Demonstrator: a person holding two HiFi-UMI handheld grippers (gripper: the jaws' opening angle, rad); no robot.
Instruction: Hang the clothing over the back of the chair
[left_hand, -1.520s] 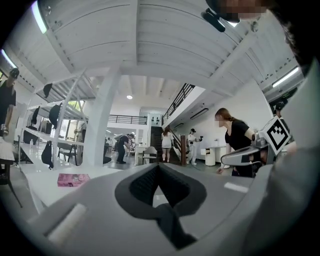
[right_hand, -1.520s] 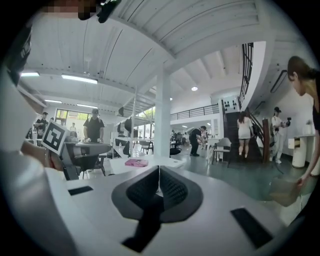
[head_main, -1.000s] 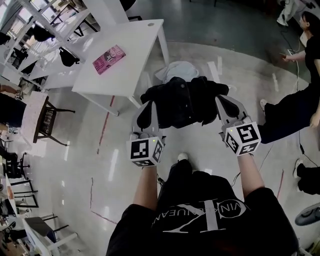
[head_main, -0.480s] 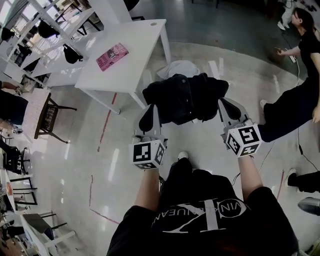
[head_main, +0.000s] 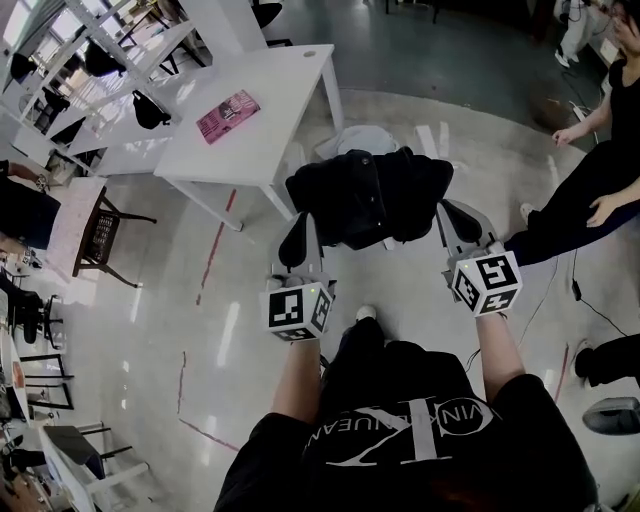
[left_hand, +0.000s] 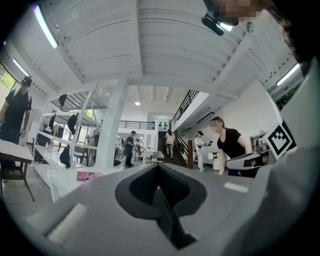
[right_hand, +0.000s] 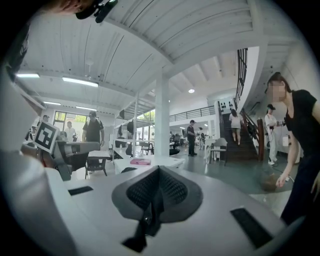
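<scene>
Left forearm (head_main: 297, 385) and right forearm (head_main: 497, 352) bare, stretched forward, roughly parallel, well apart. Left grey two-jaw gripper (head_main: 299, 222) points about level, marker cube at the wrist end, jaws closed, pinching a fold of the black fabric garment (head_main: 370, 195). Right grey two-jaw gripper (head_main: 449, 212) same pose, jaws clamped on the garment's other side.

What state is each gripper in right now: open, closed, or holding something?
The left gripper is closed, its jaws pinching the black garment.
The right gripper is closed too, jaws pinching the same black garment.
</scene>
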